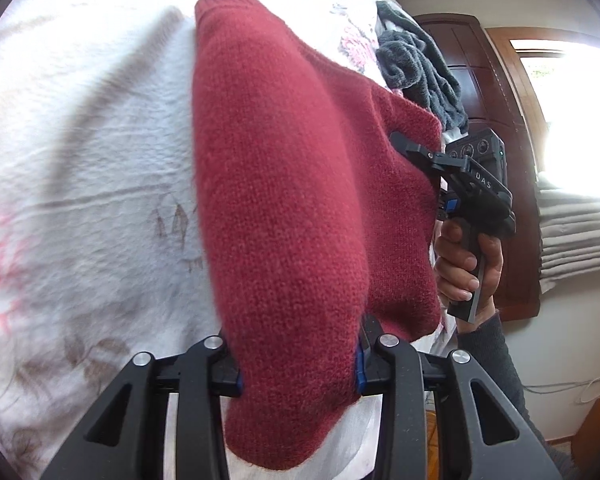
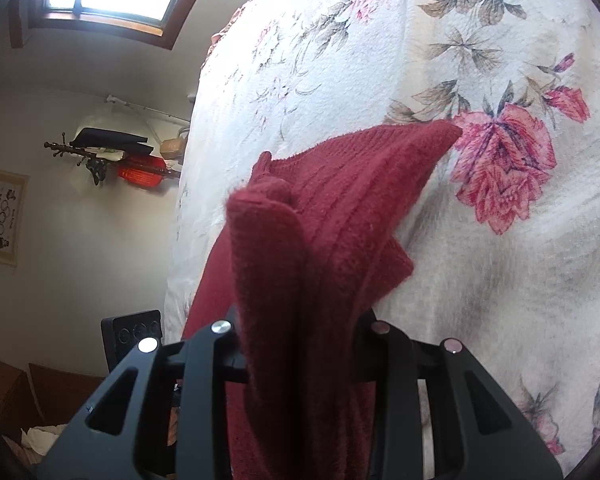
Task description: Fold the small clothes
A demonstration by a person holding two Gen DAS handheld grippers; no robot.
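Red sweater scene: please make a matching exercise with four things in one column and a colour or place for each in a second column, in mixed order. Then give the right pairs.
Things:
1. sweater
2. bedspread
3. fleece
4. right tongs

Descriptions:
A. white with pink roses
B. dark grey, bunched at the bed's far edge
C. dark red knit, gripped by both tongs
D. black, clamped on the garment's right edge, handle in a hand

Pairs: 1-C, 2-A, 3-B, 4-D

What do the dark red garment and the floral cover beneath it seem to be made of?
Dark red garment: a soft knit, probably wool or acrylic; visible stitch rows, fuzzy matte surface, ribbed edge. Floral cover: a plush, slightly napped textile, printed with pink roses, likely fleece or cotton; the fibre cannot be told.
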